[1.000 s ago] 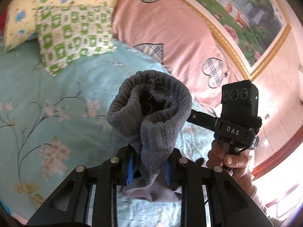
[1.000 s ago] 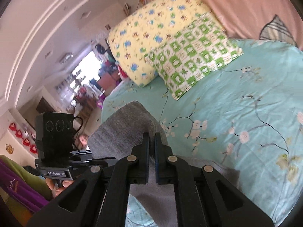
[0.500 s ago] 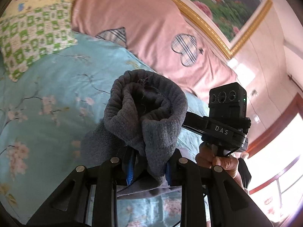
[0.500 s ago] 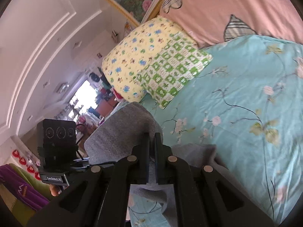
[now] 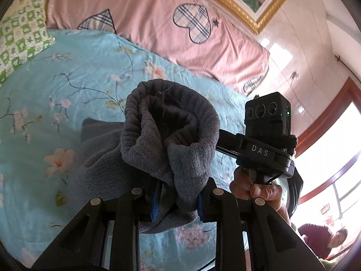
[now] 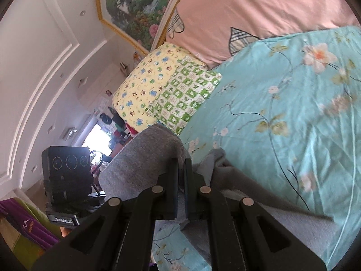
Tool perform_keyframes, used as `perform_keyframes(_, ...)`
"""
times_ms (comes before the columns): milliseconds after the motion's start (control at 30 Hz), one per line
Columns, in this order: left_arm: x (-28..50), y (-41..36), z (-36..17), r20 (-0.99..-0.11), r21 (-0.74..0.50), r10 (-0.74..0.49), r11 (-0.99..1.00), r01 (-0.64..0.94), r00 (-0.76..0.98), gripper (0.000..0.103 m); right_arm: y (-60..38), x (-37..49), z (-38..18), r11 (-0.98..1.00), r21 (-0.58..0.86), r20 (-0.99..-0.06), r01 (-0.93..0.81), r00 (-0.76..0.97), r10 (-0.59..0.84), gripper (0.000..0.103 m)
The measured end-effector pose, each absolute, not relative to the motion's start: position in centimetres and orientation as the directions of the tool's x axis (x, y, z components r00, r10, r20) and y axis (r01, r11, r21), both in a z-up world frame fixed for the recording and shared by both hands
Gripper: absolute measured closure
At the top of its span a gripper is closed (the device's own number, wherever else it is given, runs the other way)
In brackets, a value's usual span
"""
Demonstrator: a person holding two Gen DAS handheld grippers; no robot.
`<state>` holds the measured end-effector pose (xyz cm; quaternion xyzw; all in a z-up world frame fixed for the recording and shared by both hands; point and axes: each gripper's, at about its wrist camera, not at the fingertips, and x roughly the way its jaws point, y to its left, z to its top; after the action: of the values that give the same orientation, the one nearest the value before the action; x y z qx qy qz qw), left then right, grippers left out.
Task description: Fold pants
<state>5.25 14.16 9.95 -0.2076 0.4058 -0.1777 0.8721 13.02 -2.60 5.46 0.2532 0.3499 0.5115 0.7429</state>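
The grey knit pants (image 5: 178, 149) bunch up over my left gripper (image 5: 177, 201), which is shut on a thick fold of them, held above the bed. The rest of the cloth trails down onto the sheet behind. In the right wrist view the pants (image 6: 144, 158) rise as a grey fold over my right gripper (image 6: 181, 171), which is shut on their edge; more grey cloth (image 6: 259, 205) lies on the bed to the right. The other hand-held gripper shows at the right of the left wrist view (image 5: 266, 142) and at the left of the right wrist view (image 6: 65, 180).
The bed has a turquoise floral sheet (image 6: 293, 103). A pink headboard cushion (image 5: 158, 18) runs along the far side. A green-checked pillow (image 6: 187, 97) and a yellow pillow (image 6: 144, 85) lie at the head. A person (image 5: 329, 239) sits by the window.
Both grippers have swung with the pants toward the headboard and window side. More of the grey cloth now lies on the sheet. Both grips are unchanged.
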Motion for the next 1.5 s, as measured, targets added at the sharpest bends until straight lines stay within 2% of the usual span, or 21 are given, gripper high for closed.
perform_keyframes(300,6.4,10.0,8.9,-0.676,-0.45,-0.472,0.873,0.19,0.565,0.078,-6.3,12.7,3.1,0.364,0.765,-0.242,-0.532,0.286,0.927,0.098)
perform_keyframes(833,8.1,4.2,5.2,-0.744,-0.327,-0.427,0.903,0.277,0.514,0.075,-10.6,12.8,-1.0,0.448,0.794,-0.314,-0.412,0.353,0.881,0.098)
perform_keyframes(933,8.4,4.0,5.0,-0.743,-0.329,-0.437,0.898,0.291,0.506,0.069,-10.8,12.5,-0.9,0.489,0.775,-0.35,-0.4,0.373,0.859,0.097)
perform_keyframes(1067,8.4,3.9,4.7,-0.723,-0.354,-0.475,0.878,0.321,0.502,0.047,-11.2,11.7,-0.4,0.608,0.706,-0.449,-0.364,0.433,0.781,0.095)
perform_keyframes(1167,8.0,3.6,4.8,-0.712,-0.362,-0.501,0.863,0.353,0.492,0.041,-12.5,10.8,0.2,0.678,0.661,-0.485,-0.321,0.507,0.712,0.094)
perform_keyframes(1200,7.8,3.5,4.8,-0.711,-0.356,-0.5,0.862,0.36,0.494,0.04,-13.0,10.5,0.4,0.7,0.645,-0.498,-0.305,0.527,0.689,0.092)
perform_keyframes(1267,7.5,3.5,4.8,-0.71,-0.353,-0.504,0.859,0.371,0.492,0.038,-14.1,9.6,0.8,0.735,0.623,-0.517,-0.268,0.564,0.644,0.071)
perform_keyframes(1300,7.4,3.6,4.8,-0.707,-0.36,-0.513,0.853,0.377,0.486,0.036,-14.5,9.2,1.0,0.741,0.624,-0.519,-0.249,0.577,0.631,0.049)
perform_keyframes(1333,7.2,3.8,4.9,-0.703,-0.372,-0.525,0.846,0.381,0.48,0.035,-15.1,8.6,1.2,0.74,0.633,-0.511,-0.23,0.594,0.621,0.036)
perform_keyframes(1500,6.0,5.0,5.3,-0.679,-0.417,-0.574,0.815,0.403,0.458,0.031,-16.2,6.5,2.4,0.744,0.638,-0.496,-0.197,0.634,0.593,0.034)
